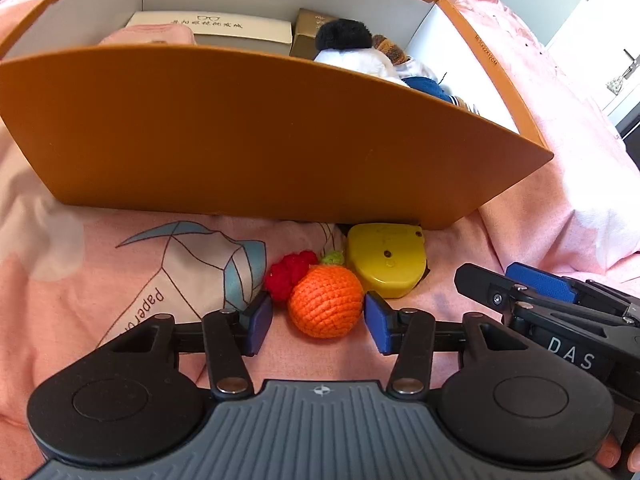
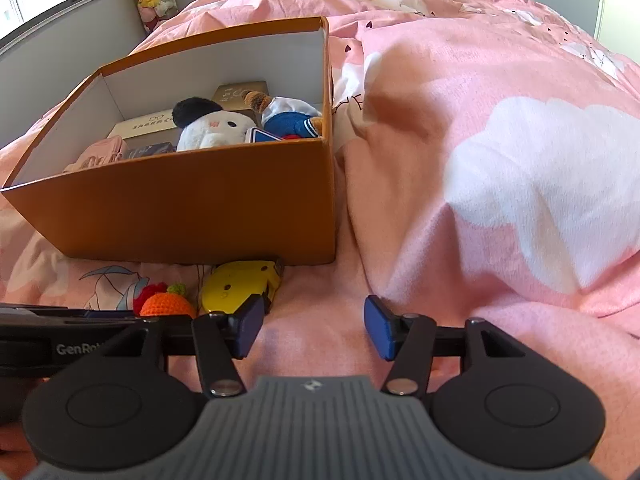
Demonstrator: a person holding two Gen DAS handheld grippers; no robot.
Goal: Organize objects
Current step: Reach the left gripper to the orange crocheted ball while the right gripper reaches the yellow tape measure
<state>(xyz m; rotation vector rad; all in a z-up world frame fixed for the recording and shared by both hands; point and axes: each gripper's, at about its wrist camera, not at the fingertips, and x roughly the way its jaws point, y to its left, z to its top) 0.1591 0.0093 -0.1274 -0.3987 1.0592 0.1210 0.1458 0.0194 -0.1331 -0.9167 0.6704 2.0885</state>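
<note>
Below, L→R on the pink bedspread (image 1: 100, 300), just near the orange box (image 1: 260, 132): red crochet berry (image 1: 286, 276), touching the orange crochet fruit (image 1: 326, 306); then a yellow tape measure (image 1: 384, 258) against the box wall. Your left gripper (image 1: 318, 326) stands part-open, pads astride the fruit w/o pressing it. Likely light, soft, squashy; yarn grips well, so pinch across its widest girth, gently. Tape measure: hard, prob. heavier, smooth; take its flat faces. Right gripper (image 2: 316, 328): part-open, empty, over bare cloth.
</note>
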